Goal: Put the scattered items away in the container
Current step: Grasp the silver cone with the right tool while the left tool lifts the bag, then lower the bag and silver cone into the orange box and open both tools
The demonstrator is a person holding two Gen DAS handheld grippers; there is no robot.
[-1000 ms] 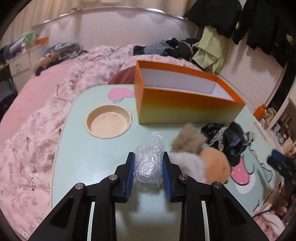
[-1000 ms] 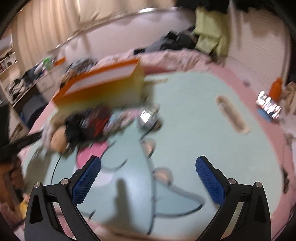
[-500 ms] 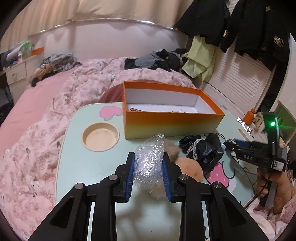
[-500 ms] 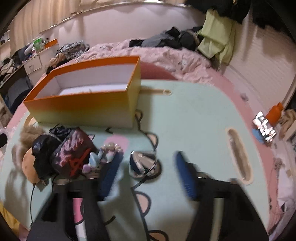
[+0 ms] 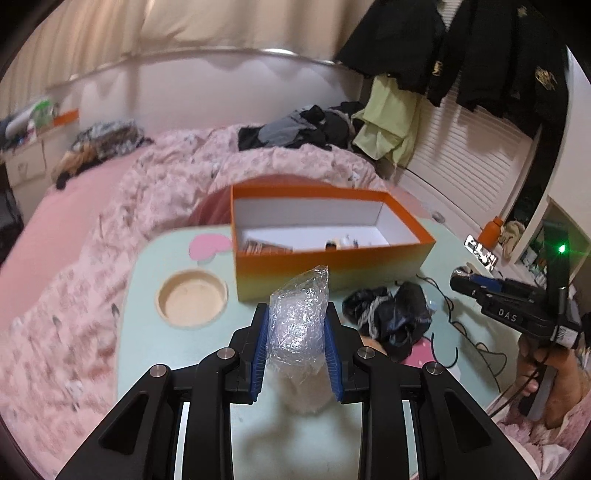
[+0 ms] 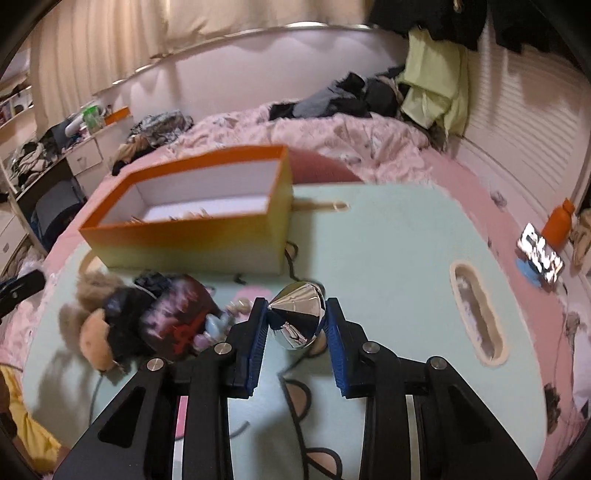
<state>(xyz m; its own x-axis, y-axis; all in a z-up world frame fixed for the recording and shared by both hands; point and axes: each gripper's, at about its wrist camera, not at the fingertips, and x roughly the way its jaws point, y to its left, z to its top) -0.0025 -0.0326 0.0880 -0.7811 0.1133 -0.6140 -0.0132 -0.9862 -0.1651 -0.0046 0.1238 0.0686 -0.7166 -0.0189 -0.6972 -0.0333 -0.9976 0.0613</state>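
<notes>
Left claw [image 5: 297, 341] clamped; right claw [image 6: 295, 332] closing.

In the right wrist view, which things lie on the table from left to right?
Plush toy → black and red pouch → shiny silver cone, between the fingers of the closing right claw → oval slot in the table.

Pink bed [image 5: 74, 221], beige curtains [image 5: 184, 29], white slatted wall [image 5: 461, 162].

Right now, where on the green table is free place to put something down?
Free: the stretch right of the orange box, up to the slot near the table edge. Also between the round recess and the box. Crowded: before the box, where the plush toy and dark bundle lie.
</notes>
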